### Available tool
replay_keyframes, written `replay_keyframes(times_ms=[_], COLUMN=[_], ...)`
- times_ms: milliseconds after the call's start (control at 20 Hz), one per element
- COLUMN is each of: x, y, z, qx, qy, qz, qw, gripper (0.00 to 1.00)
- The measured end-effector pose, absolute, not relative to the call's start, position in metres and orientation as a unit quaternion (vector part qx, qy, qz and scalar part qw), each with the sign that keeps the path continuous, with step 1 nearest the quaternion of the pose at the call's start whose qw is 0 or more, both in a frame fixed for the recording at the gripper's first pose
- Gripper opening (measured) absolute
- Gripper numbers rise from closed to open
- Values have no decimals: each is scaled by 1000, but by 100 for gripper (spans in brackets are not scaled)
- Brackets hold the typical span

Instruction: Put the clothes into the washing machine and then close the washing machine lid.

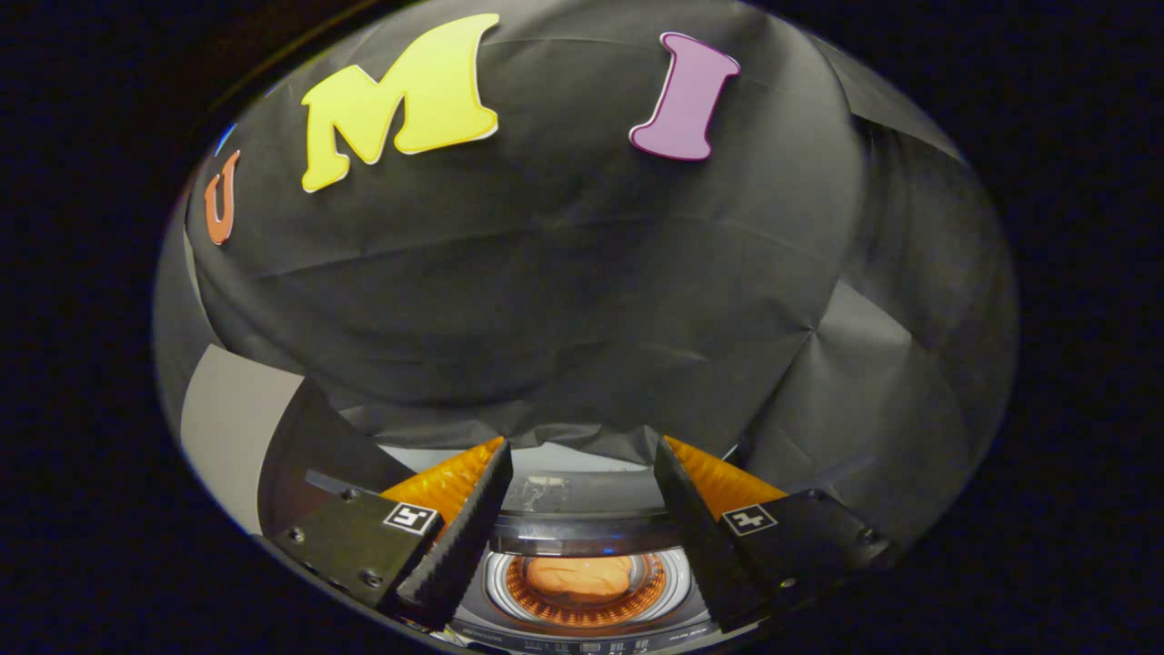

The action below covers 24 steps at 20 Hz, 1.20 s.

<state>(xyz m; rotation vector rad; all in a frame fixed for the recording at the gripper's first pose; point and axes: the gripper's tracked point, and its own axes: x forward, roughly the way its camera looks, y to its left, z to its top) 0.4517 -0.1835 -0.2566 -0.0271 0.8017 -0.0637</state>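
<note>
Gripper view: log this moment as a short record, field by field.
gripper: open, fingers spread, gripping nothing
washing machine: below and between the fingers, seen from above
drum: open to view; lid position cannot be told
clothes: orange bundle lying inside the drum
booth wall: black cloth behind the machine
task state: clothes in the drum, lid closing looks left to do

My gripper [582, 487] shows me two wedge-shaped fingers [459, 537] with ribbed inner faces, each carried on a dark angular block studded with round screws and bearing one small square black-and-white marker [411, 518].
</note>
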Motion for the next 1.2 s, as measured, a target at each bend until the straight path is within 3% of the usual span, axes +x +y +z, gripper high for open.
replay_keyframes(times_ms=[700,1200], x=[363,290], y=[-183,-166], z=[-282,-355], qx=[-8,70], qy=[419,480], qz=[-57,-29], qw=[906,874], gripper=[98,98])
